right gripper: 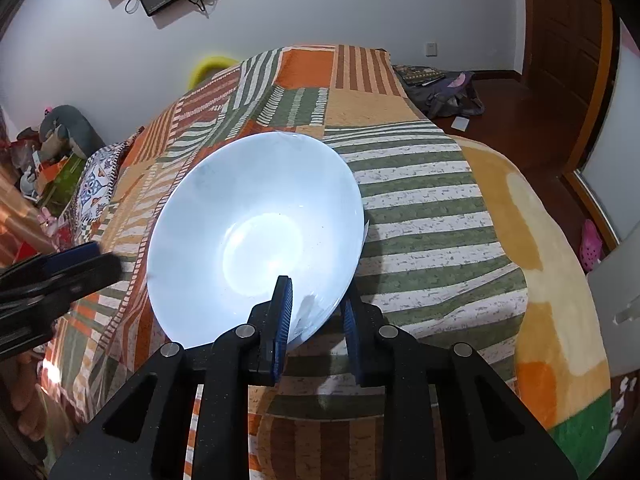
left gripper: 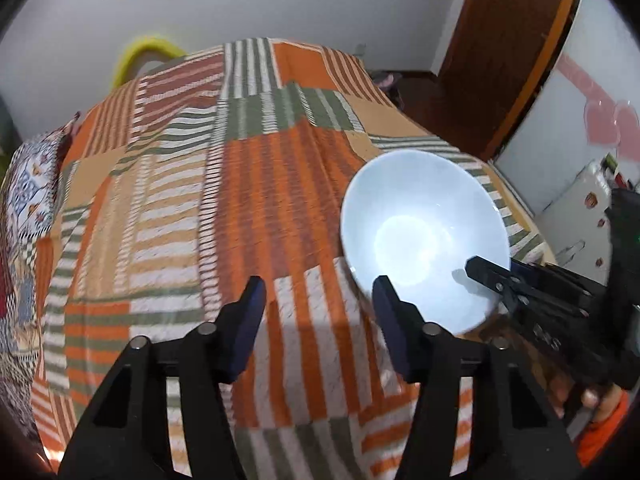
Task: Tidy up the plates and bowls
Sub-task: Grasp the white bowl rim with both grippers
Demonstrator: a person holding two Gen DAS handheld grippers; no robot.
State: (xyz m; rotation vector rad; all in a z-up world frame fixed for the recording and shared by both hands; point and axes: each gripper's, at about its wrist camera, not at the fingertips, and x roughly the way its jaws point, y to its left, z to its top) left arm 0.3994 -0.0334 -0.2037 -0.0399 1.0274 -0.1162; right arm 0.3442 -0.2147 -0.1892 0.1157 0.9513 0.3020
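Observation:
A single white bowl is tilted above the striped bedspread. My right gripper is shut on its near rim, with one blue pad inside the bowl and the other outside. In the left wrist view the right gripper reaches in from the right onto that rim. My left gripper stands open just left of the bowl. Its right finger overlaps the bowl's lower left edge, and only bedspread lies between the pads. The right wrist view shows the left gripper blurred at the left edge. No plates are in view.
The patchwork bedspread covers a bed, with a patterned pillow at its left. A yellow ring sits behind the bed, a bag lies on the wooden floor, and a door is to the right. Soft toys are piled at far left.

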